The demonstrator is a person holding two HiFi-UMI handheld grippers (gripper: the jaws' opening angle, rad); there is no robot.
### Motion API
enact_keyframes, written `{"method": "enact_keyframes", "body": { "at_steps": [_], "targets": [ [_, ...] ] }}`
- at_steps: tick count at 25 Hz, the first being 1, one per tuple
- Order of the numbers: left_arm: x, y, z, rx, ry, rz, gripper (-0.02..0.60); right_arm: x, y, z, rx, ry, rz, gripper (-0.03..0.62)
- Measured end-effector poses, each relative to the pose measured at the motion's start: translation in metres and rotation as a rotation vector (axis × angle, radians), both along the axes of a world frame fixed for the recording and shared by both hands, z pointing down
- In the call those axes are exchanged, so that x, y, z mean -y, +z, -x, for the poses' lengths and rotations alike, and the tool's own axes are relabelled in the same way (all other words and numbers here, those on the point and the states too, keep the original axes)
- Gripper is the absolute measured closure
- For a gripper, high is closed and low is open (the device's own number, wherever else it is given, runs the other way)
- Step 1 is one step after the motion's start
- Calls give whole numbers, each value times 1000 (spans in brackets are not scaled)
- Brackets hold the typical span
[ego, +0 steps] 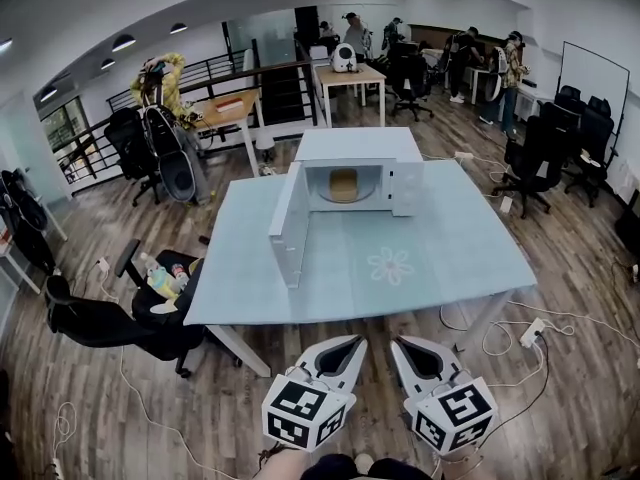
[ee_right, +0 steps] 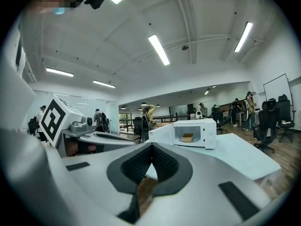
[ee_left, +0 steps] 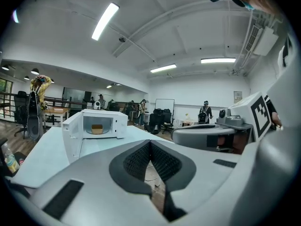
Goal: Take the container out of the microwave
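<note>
The container (ego: 343,184) in the microwave (ego: 350,146) shows too small to tell its contents (a tan shape, no more); the microwave partly hides the bench's (ego: 250,288) far edge.

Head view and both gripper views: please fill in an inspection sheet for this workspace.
Surface: table with a pale blue cover and a flower print.
Job's things: white microwave at the table's far side, door swung open; tan container inside.
Clutter: nothing seen on the table; bottles on a black chair to its left.
Grippers: left claw and right claw both shut, empty, short of the table's near edge.
Cables: white cables and a power strip on the floor at right.
Surroundings: wooden floor, people at far desks.
</note>
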State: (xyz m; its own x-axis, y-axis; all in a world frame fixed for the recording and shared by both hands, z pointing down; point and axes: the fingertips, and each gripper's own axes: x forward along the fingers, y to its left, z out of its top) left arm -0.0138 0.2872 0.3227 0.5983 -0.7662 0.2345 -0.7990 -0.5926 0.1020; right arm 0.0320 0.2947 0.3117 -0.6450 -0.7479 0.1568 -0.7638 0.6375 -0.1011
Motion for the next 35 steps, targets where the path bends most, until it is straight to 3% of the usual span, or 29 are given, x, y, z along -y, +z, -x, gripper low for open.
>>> {"method": "enact_keyframes", "body": {
  "at_steps": [6, 10, 23, 35],
  "targets": [
    [5, 17, -6, 46, -24, 4, 569, 4, 16, -7, 32, -11, 32, 585],
    [24, 26, -6, 36, -30, 29, 569, 22, 34, -13, 23, -7, 77, 585],
    [165, 29, 38, -16, -35, 39, 569, 169, 23, 3, -34, 59, 43, 585],
    [270, 31, 42, -21, 101, 39, 569, 284, 28, 39, -68, 109, 36, 585]
  ]
}}
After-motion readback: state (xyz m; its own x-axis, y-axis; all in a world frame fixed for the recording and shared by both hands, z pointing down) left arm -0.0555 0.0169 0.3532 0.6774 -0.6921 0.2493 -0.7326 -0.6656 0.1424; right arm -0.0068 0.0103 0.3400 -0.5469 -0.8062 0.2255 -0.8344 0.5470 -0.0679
